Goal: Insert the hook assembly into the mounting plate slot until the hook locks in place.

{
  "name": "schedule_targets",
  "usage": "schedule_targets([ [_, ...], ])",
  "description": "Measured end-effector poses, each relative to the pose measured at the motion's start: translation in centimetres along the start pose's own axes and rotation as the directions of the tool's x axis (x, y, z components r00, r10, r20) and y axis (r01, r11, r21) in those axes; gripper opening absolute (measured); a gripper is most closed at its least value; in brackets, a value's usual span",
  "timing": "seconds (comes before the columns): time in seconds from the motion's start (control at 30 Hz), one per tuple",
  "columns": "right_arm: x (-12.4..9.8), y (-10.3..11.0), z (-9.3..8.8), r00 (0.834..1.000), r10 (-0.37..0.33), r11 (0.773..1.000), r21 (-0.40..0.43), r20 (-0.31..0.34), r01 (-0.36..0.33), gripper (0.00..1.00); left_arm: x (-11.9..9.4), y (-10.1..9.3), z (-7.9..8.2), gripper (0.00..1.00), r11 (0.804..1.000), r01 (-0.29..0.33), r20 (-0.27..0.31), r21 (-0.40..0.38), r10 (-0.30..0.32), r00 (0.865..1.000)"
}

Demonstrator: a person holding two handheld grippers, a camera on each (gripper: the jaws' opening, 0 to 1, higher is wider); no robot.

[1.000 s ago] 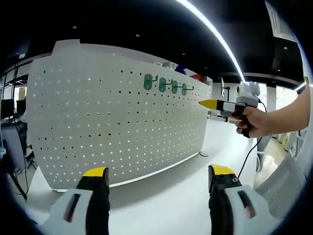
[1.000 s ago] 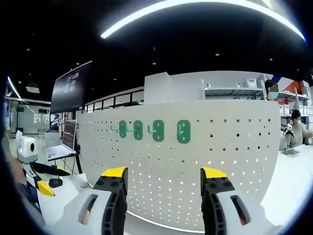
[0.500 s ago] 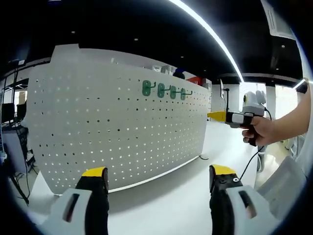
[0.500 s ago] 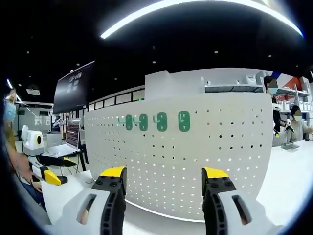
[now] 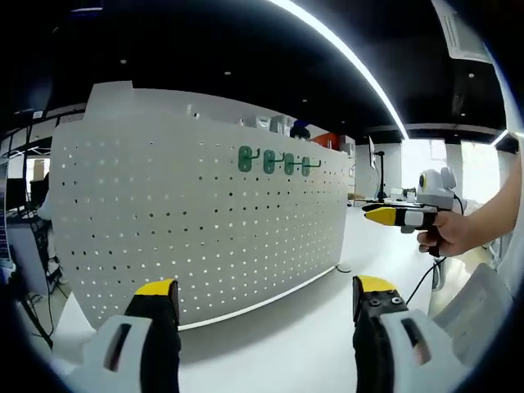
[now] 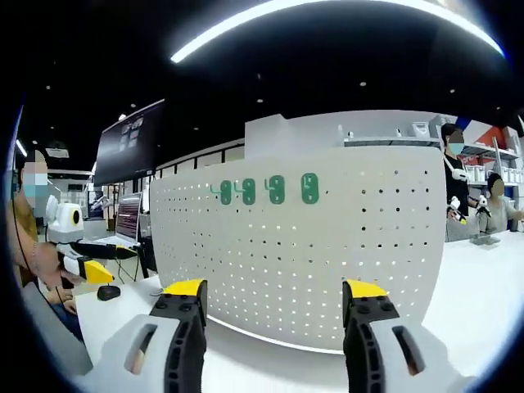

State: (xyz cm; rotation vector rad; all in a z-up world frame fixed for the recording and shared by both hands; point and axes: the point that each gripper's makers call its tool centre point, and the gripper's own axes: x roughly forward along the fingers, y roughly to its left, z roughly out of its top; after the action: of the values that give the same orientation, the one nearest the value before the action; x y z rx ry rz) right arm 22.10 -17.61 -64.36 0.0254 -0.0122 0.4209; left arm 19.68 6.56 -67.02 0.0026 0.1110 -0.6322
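Observation:
A white perforated mounting plate point(image 5: 196, 221) point(image 6: 327, 254) stands upright on a white table. Several green hooks point(image 5: 274, 161) point(image 6: 266, 190) hang in a row near its top edge. My left gripper point(image 5: 258, 315) is open and holds nothing, some way back from the plate's lower front. In the right gripper view, my right gripper point(image 6: 274, 315) is open and holds nothing, below the hooks and away from the plate. In the left gripper view the right gripper point(image 5: 393, 215) appears at the right, held in a person's hand point(image 5: 450, 233).
The white table point(image 5: 286, 344) runs along in front of the plate. A monitor point(image 6: 131, 147) and a laptop point(image 6: 131, 225) stand at the left. A black mouse point(image 6: 108, 292) lies on the table. People stand at the far right point(image 6: 454, 176).
Both grippers have drawn back from the plate, which looks smaller now. In the left gripper view the right gripper has dropped lower and moved right. Both stay open.

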Motion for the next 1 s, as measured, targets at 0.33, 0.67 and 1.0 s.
schedule_targets([
  [0.33,-1.9,0.3,-0.8,1.000,-0.005,1.000,0.014,-0.006,0.005,0.67,-1.0,0.3,0.1,0.92,1.000,-0.021,0.012,0.010,0.021,1.000],
  [0.67,-3.5,0.5,-1.5,1.000,-0.009,1.000,0.022,-0.010,0.009,0.69,-2.7,0.7,-0.1,0.96,0.999,-0.046,0.025,0.002,0.046,0.999],
  [1.0,-5.1,0.9,-2.0,1.000,-0.008,1.000,0.030,-0.018,0.009,0.71,-4.1,0.7,-0.5,0.97,0.998,-0.061,0.033,-0.006,0.062,0.998],
])
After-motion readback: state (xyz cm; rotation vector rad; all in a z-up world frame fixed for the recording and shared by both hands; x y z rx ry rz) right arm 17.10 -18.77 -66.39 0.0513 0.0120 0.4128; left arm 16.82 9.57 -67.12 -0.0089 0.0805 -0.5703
